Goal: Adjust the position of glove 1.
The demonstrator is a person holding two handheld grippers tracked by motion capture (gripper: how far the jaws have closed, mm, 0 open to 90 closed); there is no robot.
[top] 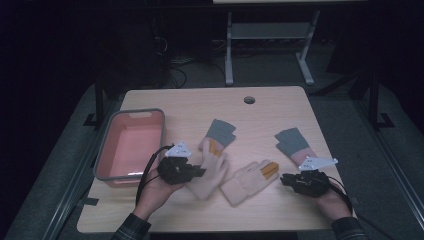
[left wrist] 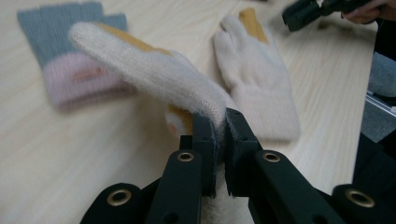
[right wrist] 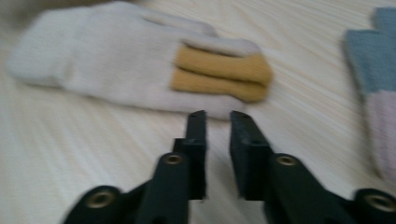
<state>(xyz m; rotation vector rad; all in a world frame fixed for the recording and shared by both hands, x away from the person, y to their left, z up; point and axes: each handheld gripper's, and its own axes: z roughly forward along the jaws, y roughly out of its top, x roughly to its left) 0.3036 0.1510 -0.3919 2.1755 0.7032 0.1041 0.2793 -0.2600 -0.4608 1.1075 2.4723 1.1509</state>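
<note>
Cream glove (left wrist: 154, 77): pinched at its cuff in the left gripper (left wrist: 221, 123), raised off the table (top: 190, 215), beside the tub.
Second cream glove (right wrist: 116, 70): lay flat just ahead of the right gripper (right wrist: 218, 116), jaws drawn nearly together, nothing between them.
Grey-pink gloves: one (top: 220, 132) behind the raised glove, another (top: 295, 145) near the right gripper.
Pink tub (top: 107, 150): at table's left, held nothing.

The lifted cream glove (top: 207, 175) is smeared by blur; the grey-pink glove (right wrist: 380, 84) is cut off at the edge.
</note>
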